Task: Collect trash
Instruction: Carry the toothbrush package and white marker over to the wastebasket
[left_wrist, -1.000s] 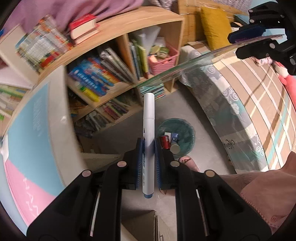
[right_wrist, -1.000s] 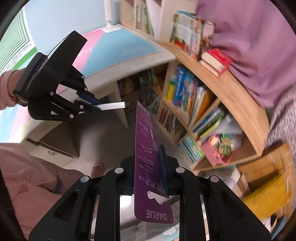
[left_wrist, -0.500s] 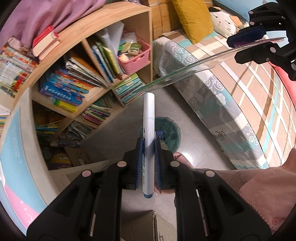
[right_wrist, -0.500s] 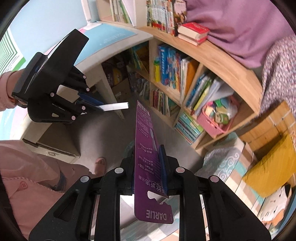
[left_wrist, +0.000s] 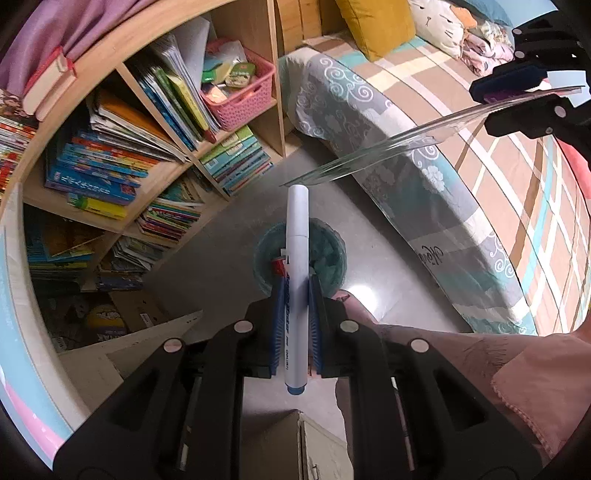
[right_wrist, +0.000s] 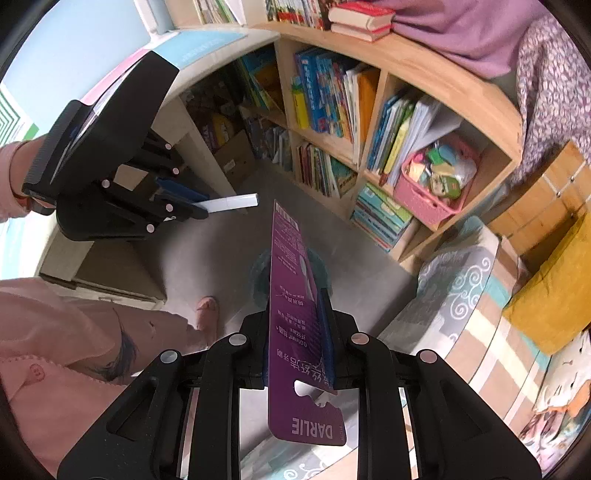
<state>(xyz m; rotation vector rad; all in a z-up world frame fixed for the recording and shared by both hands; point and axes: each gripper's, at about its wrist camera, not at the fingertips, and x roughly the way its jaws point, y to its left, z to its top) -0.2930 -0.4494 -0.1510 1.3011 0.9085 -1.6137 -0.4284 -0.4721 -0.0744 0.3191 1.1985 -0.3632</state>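
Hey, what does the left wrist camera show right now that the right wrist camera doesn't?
Only the left wrist view shows the trash already in the green bin and the marker clamped in the left gripper lengthwise. Only the right wrist view shows the purple print on the toothbrush package in the right gripper. Both show the bin below, the pink basket and the bed.
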